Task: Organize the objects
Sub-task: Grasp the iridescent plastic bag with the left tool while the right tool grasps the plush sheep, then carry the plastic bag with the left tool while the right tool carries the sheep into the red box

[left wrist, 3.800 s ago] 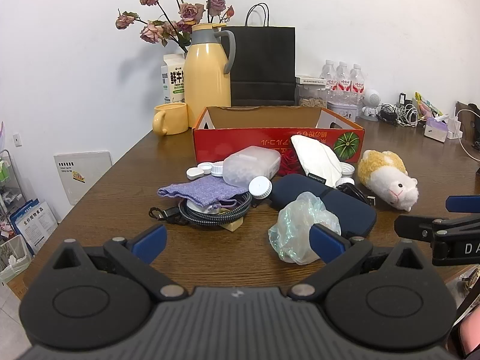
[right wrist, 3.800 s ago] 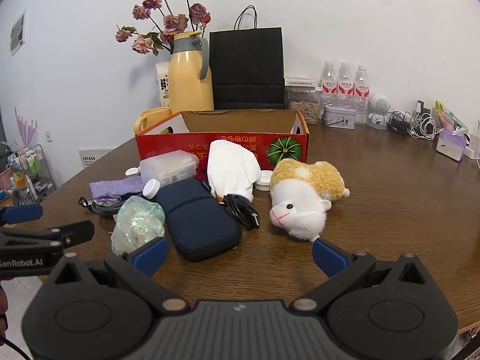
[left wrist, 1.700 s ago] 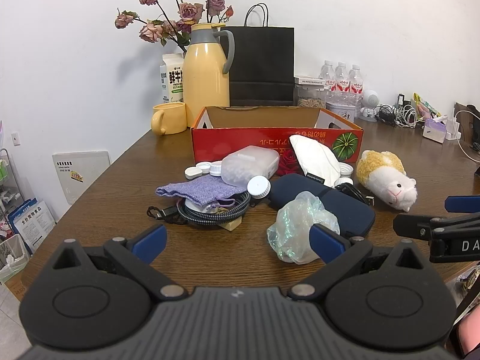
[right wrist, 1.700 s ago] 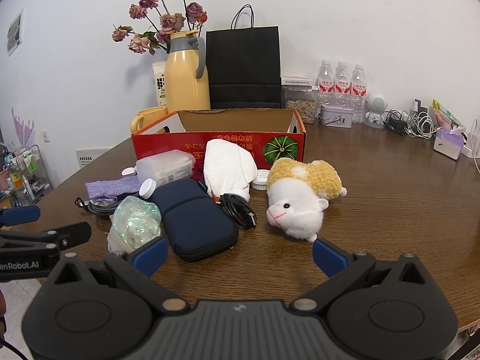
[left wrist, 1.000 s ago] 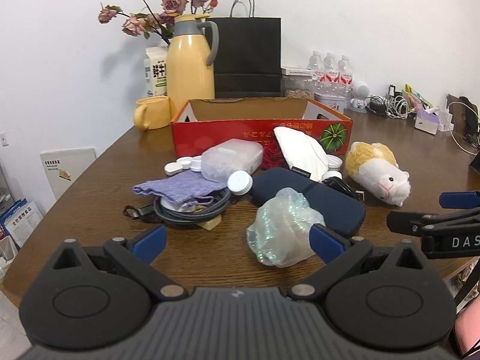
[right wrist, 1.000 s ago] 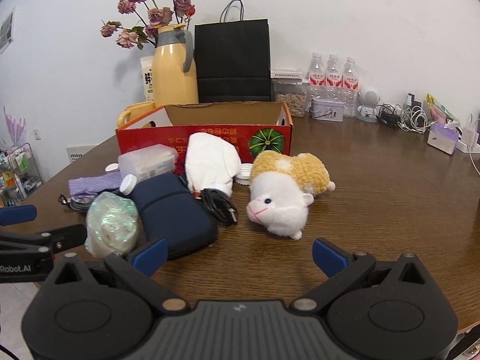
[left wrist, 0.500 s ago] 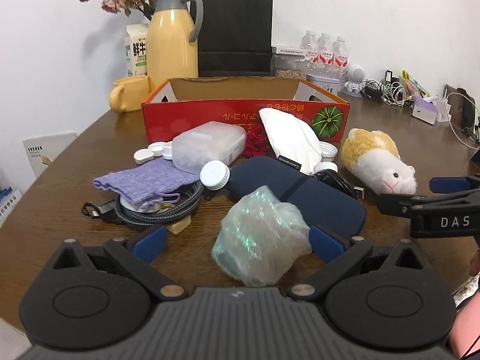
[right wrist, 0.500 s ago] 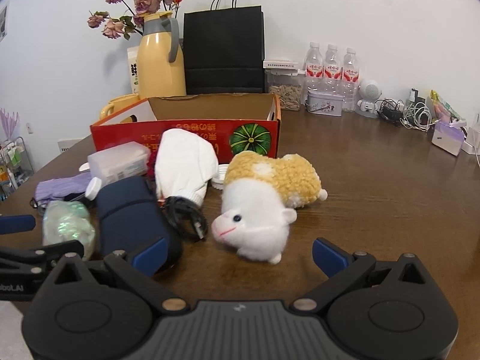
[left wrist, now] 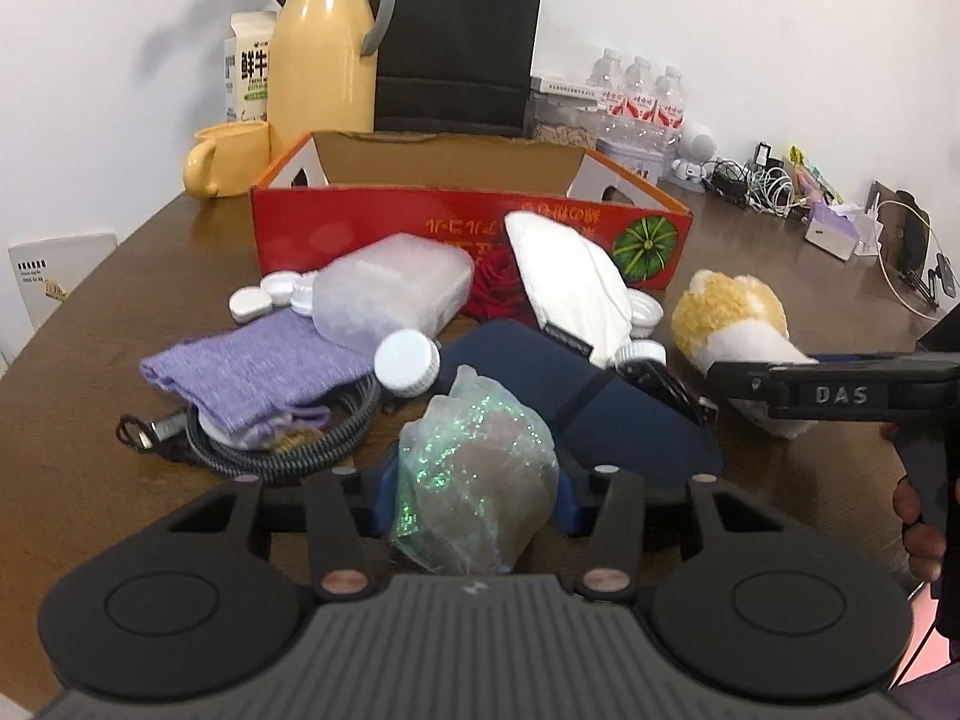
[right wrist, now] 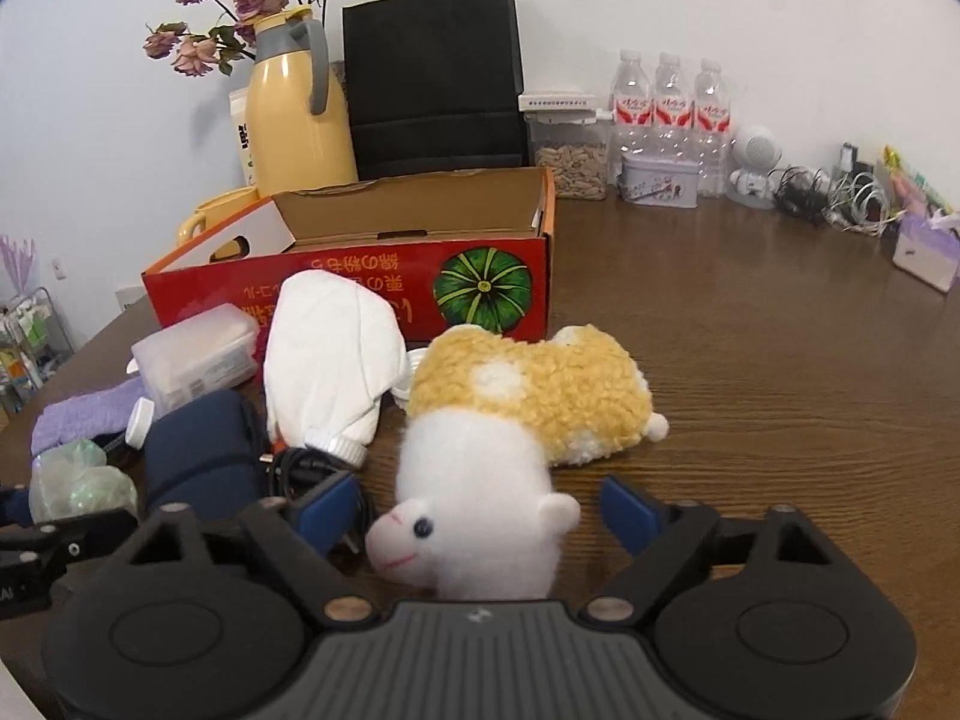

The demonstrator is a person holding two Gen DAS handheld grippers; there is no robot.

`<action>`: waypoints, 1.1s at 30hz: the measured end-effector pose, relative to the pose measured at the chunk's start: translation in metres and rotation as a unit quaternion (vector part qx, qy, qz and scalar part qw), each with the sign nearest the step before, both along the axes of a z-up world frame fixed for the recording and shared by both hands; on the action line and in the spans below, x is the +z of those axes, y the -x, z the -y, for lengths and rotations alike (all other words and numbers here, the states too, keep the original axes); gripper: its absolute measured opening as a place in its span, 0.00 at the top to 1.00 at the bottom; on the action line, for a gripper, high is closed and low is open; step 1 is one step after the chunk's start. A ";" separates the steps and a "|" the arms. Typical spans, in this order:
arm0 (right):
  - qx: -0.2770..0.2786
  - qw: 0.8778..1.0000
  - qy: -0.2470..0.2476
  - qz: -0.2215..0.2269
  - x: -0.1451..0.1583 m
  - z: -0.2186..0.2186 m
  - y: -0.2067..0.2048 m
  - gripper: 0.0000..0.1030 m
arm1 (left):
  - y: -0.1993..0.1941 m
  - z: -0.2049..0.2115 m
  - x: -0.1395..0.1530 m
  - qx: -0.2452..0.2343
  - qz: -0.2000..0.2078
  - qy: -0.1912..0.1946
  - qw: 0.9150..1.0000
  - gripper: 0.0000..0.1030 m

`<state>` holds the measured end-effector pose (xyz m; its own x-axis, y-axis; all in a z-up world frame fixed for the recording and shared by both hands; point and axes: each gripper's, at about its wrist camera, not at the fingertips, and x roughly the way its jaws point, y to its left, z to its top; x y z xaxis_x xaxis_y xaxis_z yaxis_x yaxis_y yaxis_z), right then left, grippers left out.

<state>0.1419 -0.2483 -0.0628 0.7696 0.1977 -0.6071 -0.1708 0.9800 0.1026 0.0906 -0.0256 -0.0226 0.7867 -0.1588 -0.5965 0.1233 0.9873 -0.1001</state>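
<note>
The red box shows bare cardboard inside. The left gripper has just been closing, pads against the glitter bag. The right gripper, also closing, straddles the plush without touching.

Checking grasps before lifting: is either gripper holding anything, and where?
Left gripper: jaws, just closing, pinch the glittery plastic bag across its lower sides. Right gripper: jaws, also closing, flank the head of the plush toy, untouched; nothing held.
</note>
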 end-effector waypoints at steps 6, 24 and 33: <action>0.013 0.999 -0.031 0.010 0.001 0.005 0.000 0.48 | -0.006 -0.003 0.005 0.001 0.013 -0.005 1.000 0.54; 0.037 0.998 -0.010 0.052 0.031 -0.013 -0.003 0.48 | -0.038 -0.019 0.041 0.019 0.080 -0.003 0.997 0.56; 0.013 1.000 -0.021 0.008 0.008 0.000 0.020 0.40 | -0.032 -0.032 0.029 0.030 0.061 0.003 0.998 0.56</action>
